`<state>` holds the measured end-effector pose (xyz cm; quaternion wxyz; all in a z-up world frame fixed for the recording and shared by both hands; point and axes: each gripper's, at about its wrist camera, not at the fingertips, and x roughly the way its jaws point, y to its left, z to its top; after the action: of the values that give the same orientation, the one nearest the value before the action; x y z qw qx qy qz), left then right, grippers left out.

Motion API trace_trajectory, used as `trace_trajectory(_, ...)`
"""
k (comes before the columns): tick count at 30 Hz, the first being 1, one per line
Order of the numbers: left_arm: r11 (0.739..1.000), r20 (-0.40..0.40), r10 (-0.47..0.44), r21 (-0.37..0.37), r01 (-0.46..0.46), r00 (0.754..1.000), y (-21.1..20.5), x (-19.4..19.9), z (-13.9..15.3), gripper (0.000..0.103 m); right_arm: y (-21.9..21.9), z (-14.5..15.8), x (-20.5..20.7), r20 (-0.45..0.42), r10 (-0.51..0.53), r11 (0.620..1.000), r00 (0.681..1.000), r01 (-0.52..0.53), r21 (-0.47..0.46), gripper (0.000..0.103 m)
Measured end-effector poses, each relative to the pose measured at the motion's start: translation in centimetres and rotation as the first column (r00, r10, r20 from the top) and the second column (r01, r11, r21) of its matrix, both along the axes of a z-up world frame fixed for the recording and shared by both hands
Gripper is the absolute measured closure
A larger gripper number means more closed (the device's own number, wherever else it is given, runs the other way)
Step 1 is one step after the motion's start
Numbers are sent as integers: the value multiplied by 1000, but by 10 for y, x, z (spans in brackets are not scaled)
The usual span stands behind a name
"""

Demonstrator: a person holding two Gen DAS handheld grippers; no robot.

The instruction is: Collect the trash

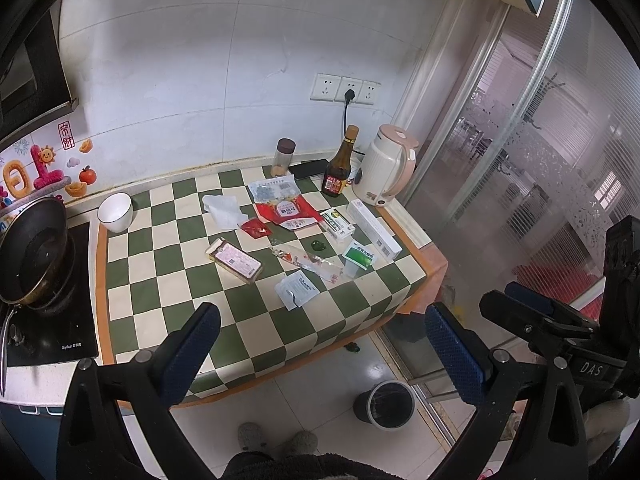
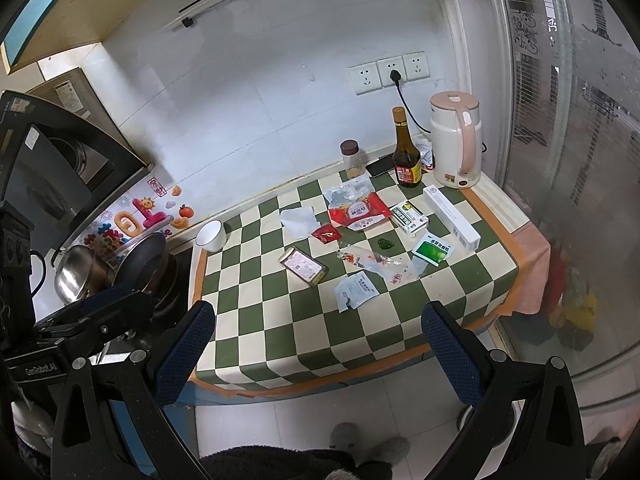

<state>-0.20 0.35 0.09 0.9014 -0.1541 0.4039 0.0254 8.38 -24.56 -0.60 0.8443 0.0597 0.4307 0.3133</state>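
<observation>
Trash lies scattered on the green checkered table (image 1: 168,280) (image 2: 280,328): a crumpled tissue (image 1: 222,208) (image 2: 298,220), a red snack bag (image 1: 286,210) (image 2: 356,210), a small red sachet (image 1: 255,228) (image 2: 327,235), a clear wrapper (image 1: 310,262) (image 2: 374,262), a pale blue packet (image 1: 298,289) (image 2: 354,289), a green sachet (image 1: 359,257) (image 2: 432,250) and a flat pink box (image 1: 236,261) (image 2: 304,266). A dark trash bin (image 1: 386,404) stands on the floor. My left gripper (image 1: 322,350) and right gripper (image 2: 320,354) are open and empty, before the table's near edge.
At the table's back stand a kettle (image 1: 386,166), a dark bottle (image 1: 340,168), a jar (image 1: 283,158) and a phone (image 1: 309,168). A white bowl (image 1: 115,212) and stacked pans (image 1: 34,252) sit left. Two medicine boxes (image 1: 374,227) lie right. A glass door (image 1: 540,160) is right.
</observation>
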Motion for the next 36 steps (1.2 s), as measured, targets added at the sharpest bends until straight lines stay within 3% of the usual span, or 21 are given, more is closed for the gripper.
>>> trace_trajectory(25, 1000, -7, 1, 10, -1, 1000, -9, -6, -5, 0, 0, -3, -1, -2, -1, 1000, 1000, 1, 5, 0)
trace_trajectory(28, 987, -2, 76, 141, -75, 997, -7, -1, -11, 0, 3, -4, -1, 5, -37, 999, 999, 37, -6, 0)
trace_trajectory(32, 930, -6, 192, 321, -180, 981, 10, 24, -33, 0, 19, -12, 8, 36, -148, 985, 988, 151, -88, 0)
trace_trajectory(33, 920, -16, 214, 340, -196, 977, 20, 33, -39, 0, 24, -25, 18, 60, -231, 962, 971, 237, -136, 0)
trace_trajectory(36, 906, -60, 273, 351, -236, 960, 49, 61, -66, 0, 24, -40, 32, 69, -305, 936, 950, 312, -164, 0)
